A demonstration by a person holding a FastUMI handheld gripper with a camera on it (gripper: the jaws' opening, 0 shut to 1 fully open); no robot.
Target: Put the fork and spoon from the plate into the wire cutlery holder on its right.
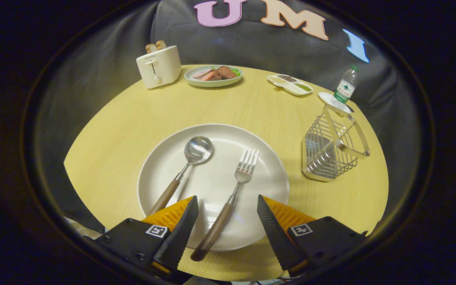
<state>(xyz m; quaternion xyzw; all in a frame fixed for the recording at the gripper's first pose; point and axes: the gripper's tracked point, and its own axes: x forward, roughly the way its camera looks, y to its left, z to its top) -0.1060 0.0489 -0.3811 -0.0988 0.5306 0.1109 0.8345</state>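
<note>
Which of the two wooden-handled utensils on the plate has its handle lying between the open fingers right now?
The fork: its handle runs down between the open gripper fingers. The spoon lies to its left on the plate, its handle ending at the left finger's outer side.

Glossy white plate (216,186) on a matt pale woodgrain table (251,107); polished-metal fork (234,190) and spoon (190,162), brown wooden-looking handles; shiny wire holder (333,152).
</note>
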